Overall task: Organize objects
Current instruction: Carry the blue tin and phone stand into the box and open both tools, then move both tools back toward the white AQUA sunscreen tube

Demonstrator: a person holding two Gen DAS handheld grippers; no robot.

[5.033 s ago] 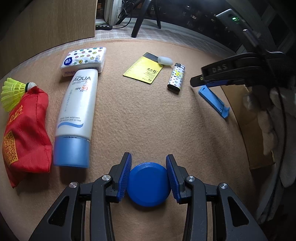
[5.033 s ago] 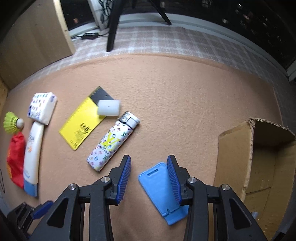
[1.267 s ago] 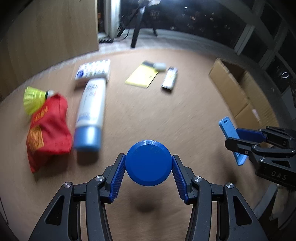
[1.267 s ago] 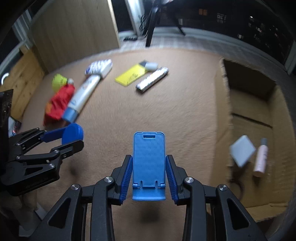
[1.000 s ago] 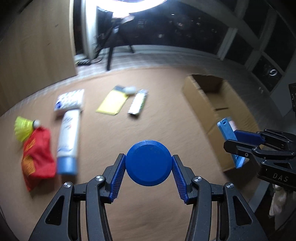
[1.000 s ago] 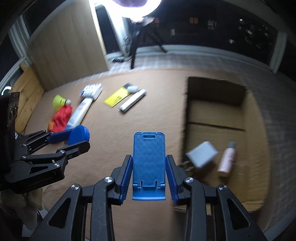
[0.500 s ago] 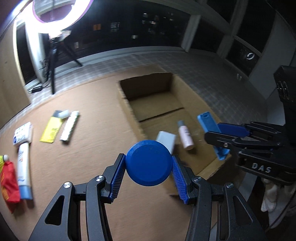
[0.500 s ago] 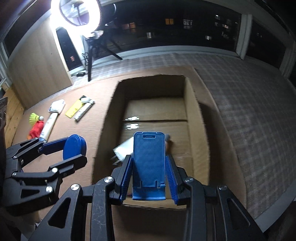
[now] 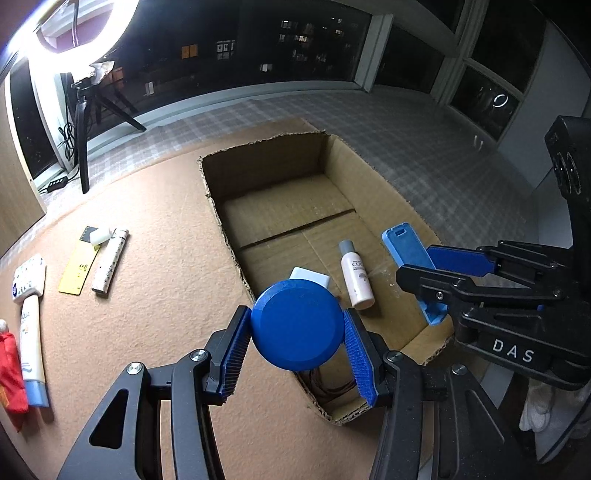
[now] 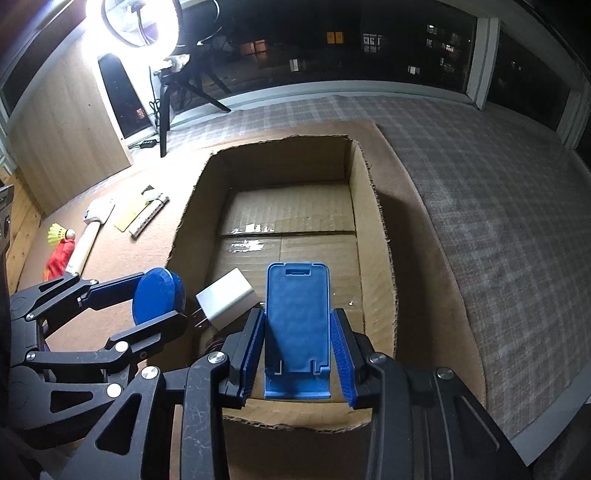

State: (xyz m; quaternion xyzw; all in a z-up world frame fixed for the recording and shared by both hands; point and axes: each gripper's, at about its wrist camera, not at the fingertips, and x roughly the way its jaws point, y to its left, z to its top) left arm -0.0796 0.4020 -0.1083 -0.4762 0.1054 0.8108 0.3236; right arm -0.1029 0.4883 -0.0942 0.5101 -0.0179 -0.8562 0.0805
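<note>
Left tongs [image 9: 297, 332] clamped on a round blue lid [image 9: 296, 325], held edge-on between both blue pads, above the near left rim of the open cardboard box [image 9: 221, 225]; same lid seen from the right wrist view [image 10: 159, 295] just outside the box's left wall. Right tongs [image 10: 298, 354] clamped on a blue phone stand [image 10: 297, 325], gripped by its 2 long sides, flat face toward the camera, above the near end of the box; in the left wrist view the stand [image 9: 408, 254] tilted over the box's right side. Inside the box, on its bottom: a white charger plug [image 10: 227, 299] with 2 prongs, near the left wall, and a small white bottle [image 9: 355, 275] with a grey cap lying on its side just beside it. Left out on the tan mat [image 9: 147, 295], well apart from the box: a patterned lighter [image 9: 110, 266], a yellow card [image 9: 79, 271] with a small white piece [image 9: 100, 236] on its far end, a white sunscreen tube [image 9: 31, 350], a patterned white pack [image 9: 27, 278], a red pouch [image 9: 9, 373] and a yellow shuttlecock [image 10: 59, 233]. Ring light [image 10: 138, 22] on a tripod beyond the mat, dark windows behind.
</note>
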